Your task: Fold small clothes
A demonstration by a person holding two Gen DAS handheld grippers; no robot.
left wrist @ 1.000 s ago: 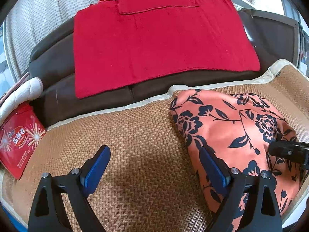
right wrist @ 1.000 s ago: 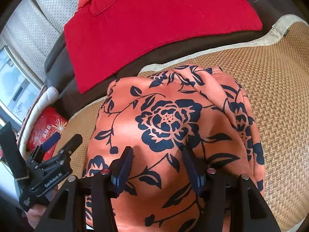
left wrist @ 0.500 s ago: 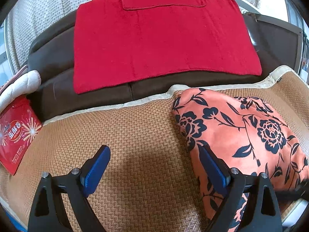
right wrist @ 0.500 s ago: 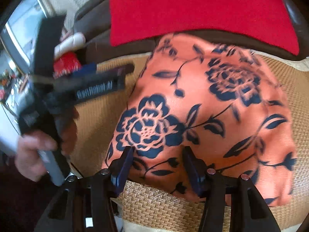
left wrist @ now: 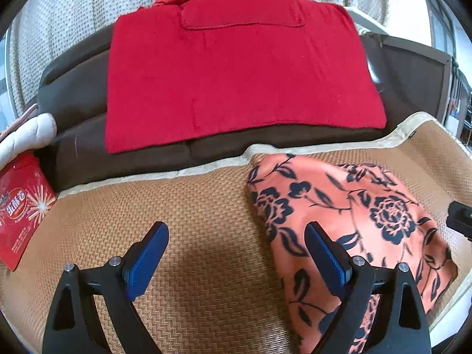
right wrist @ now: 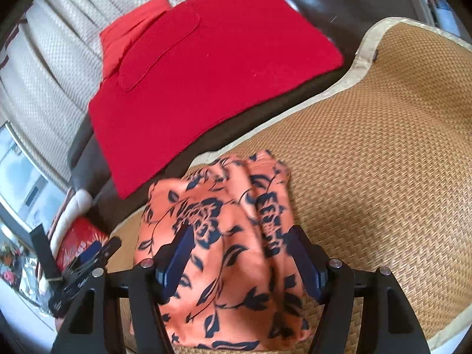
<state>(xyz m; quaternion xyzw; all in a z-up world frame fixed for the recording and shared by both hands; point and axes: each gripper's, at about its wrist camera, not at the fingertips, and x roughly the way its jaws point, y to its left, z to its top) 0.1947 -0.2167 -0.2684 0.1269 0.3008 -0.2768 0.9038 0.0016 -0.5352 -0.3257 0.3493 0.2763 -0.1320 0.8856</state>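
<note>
An orange garment with dark blue flowers [left wrist: 354, 221] lies folded in a bundle on the woven mat [left wrist: 191, 206]. My left gripper [left wrist: 236, 250] hovers open over bare mat, its right finger at the garment's left edge, nothing between the pads. In the right wrist view the garment [right wrist: 230, 265] lies under my right gripper [right wrist: 240, 255]. Its jaws are opening, with cloth showing between the fingers and the pads not pressing it. The right gripper's tip [left wrist: 458, 224] shows at the left view's right edge. The left gripper [right wrist: 85, 268] appears low on the left.
A red blanket [left wrist: 236, 82] drapes over the brown sofa back [left wrist: 73, 94]. A red snack packet [left wrist: 20, 209] and a white cushion [left wrist: 26, 132] sit at the left. The mat's cream border [right wrist: 362, 47] curves along the back. Bare mat [right wrist: 383, 162] stretches right of the garment.
The right gripper swung from the garment's near edge back over its middle, and its jaws widened. The left gripper barely moved. The right gripper's tip came back into the left view.
</note>
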